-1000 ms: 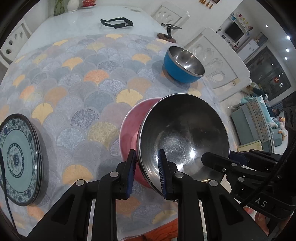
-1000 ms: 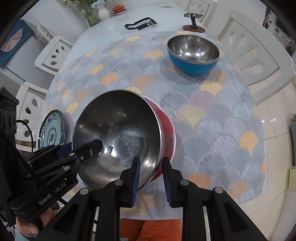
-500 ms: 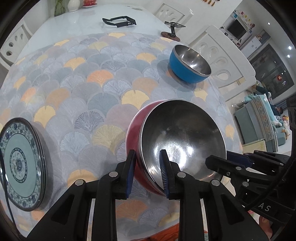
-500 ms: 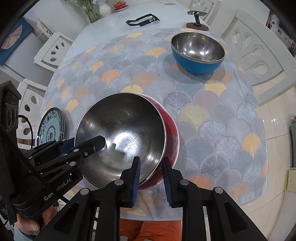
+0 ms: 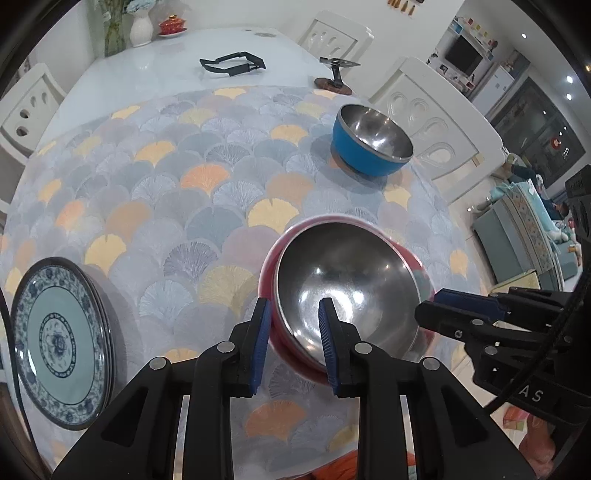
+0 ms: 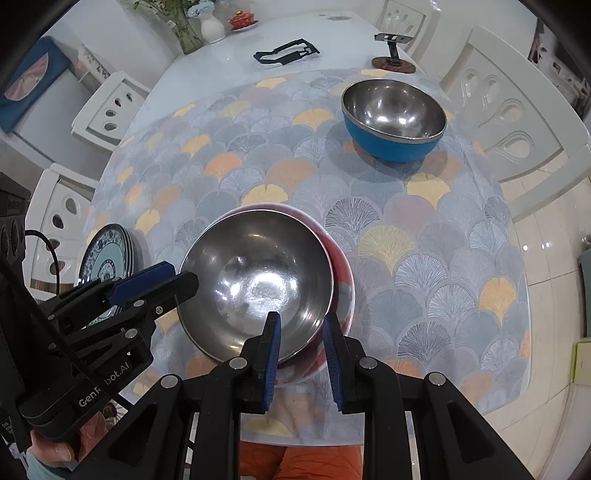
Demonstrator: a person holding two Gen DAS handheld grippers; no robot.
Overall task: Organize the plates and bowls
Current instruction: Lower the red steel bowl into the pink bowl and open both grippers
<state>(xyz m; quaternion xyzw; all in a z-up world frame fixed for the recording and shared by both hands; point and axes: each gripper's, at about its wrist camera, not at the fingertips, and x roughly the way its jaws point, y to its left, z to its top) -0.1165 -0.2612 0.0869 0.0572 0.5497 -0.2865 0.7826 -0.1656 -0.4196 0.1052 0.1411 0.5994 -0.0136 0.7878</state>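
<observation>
**Both claws pinch the red bowl's rim**

Left wrist view: the left claw (image 5: 291, 334) straddles the near-left rim of the red bowl (image 5: 267, 266), one blue pad outside the red wall, the other inside the steel lining. Pads look pressed on the rim, so it's pinching the bowl. The bowl sits tilted on the fan-pattern tablecloth (image 5: 166, 192), near the front edge, w/ its mouth turned toward the camera. The right claw (image 5: 430, 308) comes in from the right & meets the bowl's right rim. Blue bowl (image 5: 364, 158) stands upright, well apart, toward the far right of the cloth. A stack of blue-patterned plates (image 5: 59, 341) lies at the left edge. Beyond the cloth, on bare white table: a black frame (image 5: 232, 64), a small stand (image 5: 336, 72), a vase (image 5: 140, 27).

Right wrist view: right claw (image 6: 301, 343) is closed on the red bowl's (image 6: 341, 277) near-right rim, one pad inside, one outside. Left claw (image 6: 177, 282) reaches the bowl's left rim; a hand (image 6: 48, 448) shows under it. Blue bowl (image 6: 393, 118) far right, plates (image 6: 109, 260) at left, partly hidden behind the left claw.
</observation>
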